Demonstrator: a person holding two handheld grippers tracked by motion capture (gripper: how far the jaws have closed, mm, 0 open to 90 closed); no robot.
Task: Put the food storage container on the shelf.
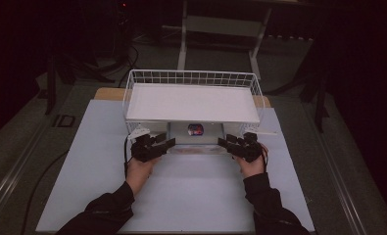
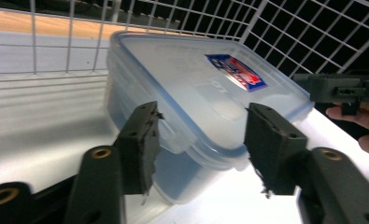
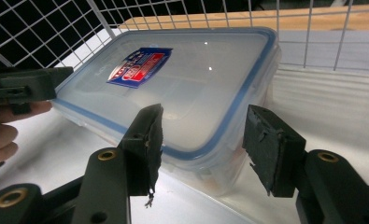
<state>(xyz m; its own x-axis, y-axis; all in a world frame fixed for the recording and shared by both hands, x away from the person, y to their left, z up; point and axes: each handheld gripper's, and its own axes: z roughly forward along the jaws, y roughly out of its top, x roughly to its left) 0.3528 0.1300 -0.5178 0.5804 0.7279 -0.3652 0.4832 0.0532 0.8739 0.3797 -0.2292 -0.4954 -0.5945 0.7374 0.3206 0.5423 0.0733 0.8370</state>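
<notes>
A clear plastic box with a blue-rimmed lid and a red and blue label lies flat under the white wire rack, at its front opening. My left gripper is open at the box's left front corner. In the left gripper view that corner of the box sits between the spread jaws of the left gripper. My right gripper is open at the right front corner. In the right gripper view the box reaches between the jaws of the right gripper. I see no squeeze on the box.
The rack has a solid white top and wire walls around the box's back and sides. It stands on a pale board over a wooden table. Table legs and cables lie on the dark floor behind.
</notes>
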